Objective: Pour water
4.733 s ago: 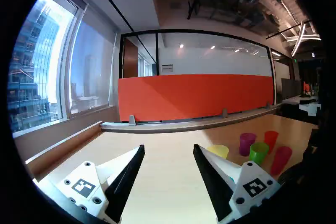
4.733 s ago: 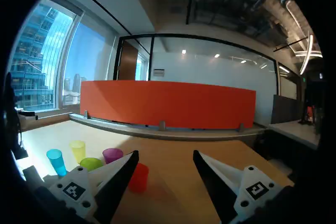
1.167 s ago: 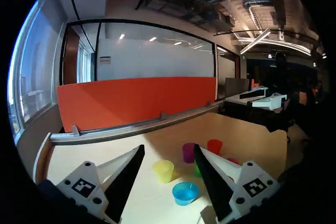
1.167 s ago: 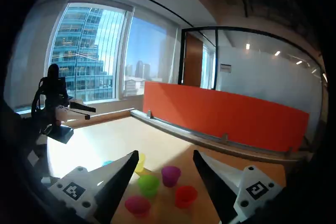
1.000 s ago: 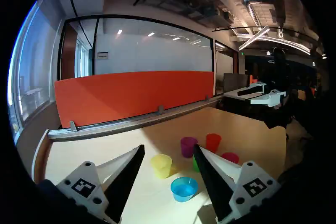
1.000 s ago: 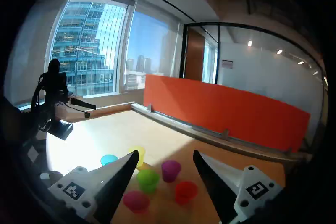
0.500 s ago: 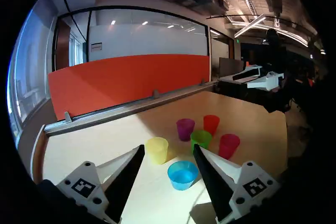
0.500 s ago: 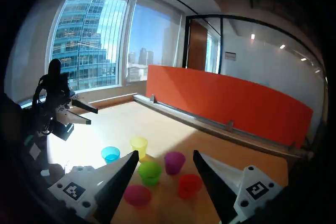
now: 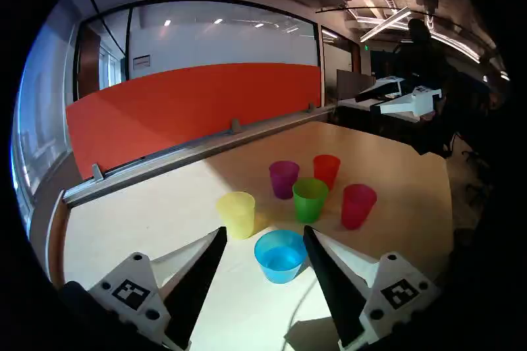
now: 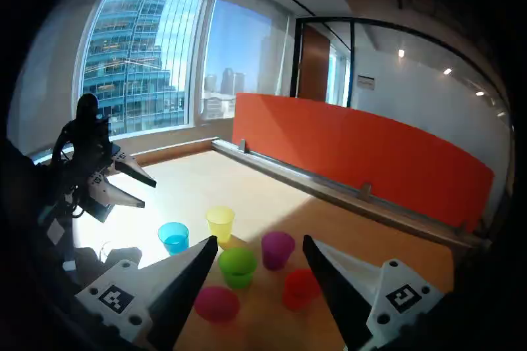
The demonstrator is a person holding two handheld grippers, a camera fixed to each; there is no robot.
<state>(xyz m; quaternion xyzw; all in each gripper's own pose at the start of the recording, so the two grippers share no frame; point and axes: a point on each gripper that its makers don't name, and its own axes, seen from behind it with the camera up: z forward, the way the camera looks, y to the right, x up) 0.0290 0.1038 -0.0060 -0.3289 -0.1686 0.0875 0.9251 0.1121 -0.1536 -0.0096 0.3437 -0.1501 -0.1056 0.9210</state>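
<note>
Left gripper view: left gripper (image 9: 263,231) low over a pale wooden table (image 9: 132,232), jaws spread wide, gripping nothing. Just ahead of the fingertips and between them, a blue cup (image 9: 280,256), upright, with what looks like water low inside. Just behind it to the left, a yellow cup (image 9: 236,214). Farther back and right, a green cup (image 9: 309,198), a purple cup (image 9: 284,178), a red cup (image 9: 326,171) and a pink cup (image 9: 358,205), all upright and standing close together. Along the far table edge, an orange partition (image 9: 184,107). Right gripper view: right gripper (image 10: 259,240) above the same cluster, jaws likewise wide apart and empty. Green and purple cups framed between the fingers, pink and red nearer, yellow and blue off to the left. Left gripper at the far left, jaws parted, pointing toward the blue cup without touching it. Tall windows (image 10: 132,61) behind.
</note>
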